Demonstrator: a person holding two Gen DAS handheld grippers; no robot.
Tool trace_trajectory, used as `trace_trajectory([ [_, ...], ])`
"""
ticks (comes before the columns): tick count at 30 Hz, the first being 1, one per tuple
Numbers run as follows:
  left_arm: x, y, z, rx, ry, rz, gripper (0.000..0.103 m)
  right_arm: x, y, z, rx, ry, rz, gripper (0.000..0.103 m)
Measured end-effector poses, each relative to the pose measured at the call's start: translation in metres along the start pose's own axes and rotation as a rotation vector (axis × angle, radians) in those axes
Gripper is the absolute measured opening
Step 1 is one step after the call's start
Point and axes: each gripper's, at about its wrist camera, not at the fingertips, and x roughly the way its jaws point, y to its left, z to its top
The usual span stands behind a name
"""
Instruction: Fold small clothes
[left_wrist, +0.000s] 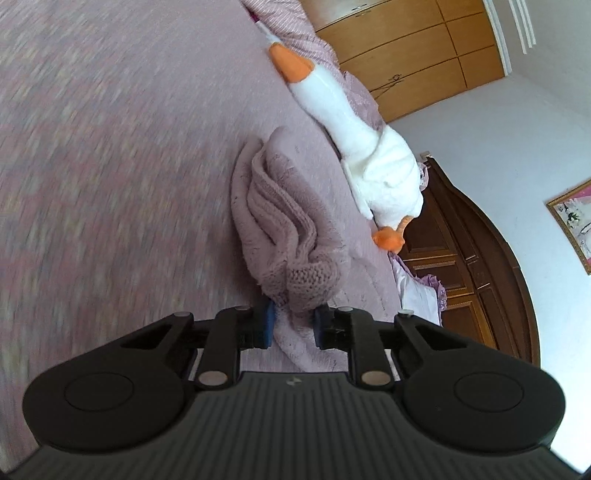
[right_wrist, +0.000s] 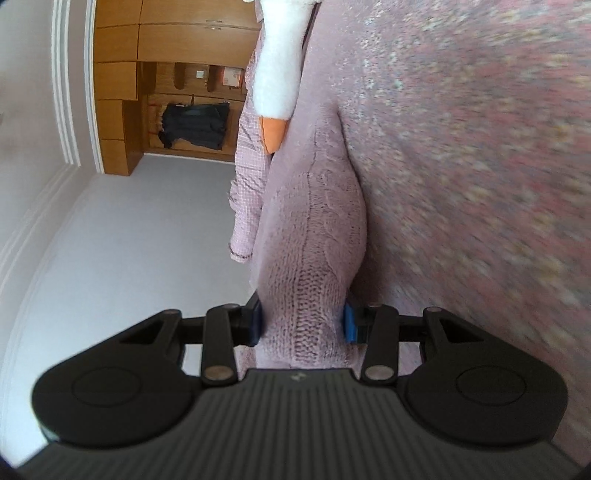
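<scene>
A small dusty-pink knitted garment (left_wrist: 280, 221) lies bunched on the patterned pink bedspread (left_wrist: 110, 147). My left gripper (left_wrist: 293, 325) is shut on its ribbed knit edge, the blue pads (left_wrist: 267, 325) pressing the fabric from both sides. In the right wrist view the same knitted garment (right_wrist: 314, 229) stretches away from the camera, and my right gripper (right_wrist: 304, 325) is shut on its near ribbed end. Both views are tilted, and the bedspread (right_wrist: 480, 147) is motion-blurred.
A white plush goose (left_wrist: 354, 140) with orange beak and feet lies just beyond the garment near the bed's edge; its head (right_wrist: 277, 74) hangs close in the right view. A dark wooden headboard (left_wrist: 480, 266), wooden wardrobe (left_wrist: 406, 55) and grey floor (right_wrist: 147, 240) lie past the bed.
</scene>
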Motion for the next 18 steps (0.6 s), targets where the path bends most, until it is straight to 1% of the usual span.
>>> trace_trajectory([
  [3, -0.007, 0.001, -0.021, 0.009, 0.002, 0.014, 0.022, -0.016, -0.007, -0.008, 0.001, 0.011, -0.015, 0.044],
  [7, -0.017, 0.004, -0.033, 0.014, -0.012, 0.025, 0.022, -0.024, -0.015, -0.019, -0.003, 0.009, -0.007, 0.044],
  [11, -0.023, 0.004, -0.037, 0.031, -0.026, 0.042, 0.022, -0.026, -0.011, -0.021, -0.052, -0.001, -0.017, 0.044],
  [13, -0.013, -0.001, -0.032, 0.026, -0.031, 0.037, 0.022, -0.028, -0.012, -0.025, -0.059, -0.011, -0.014, 0.044],
  [18, -0.014, 0.003, -0.035, 0.022, -0.036, 0.026, 0.022, -0.03, -0.012, -0.028, -0.074, -0.028, -0.023, 0.045],
])
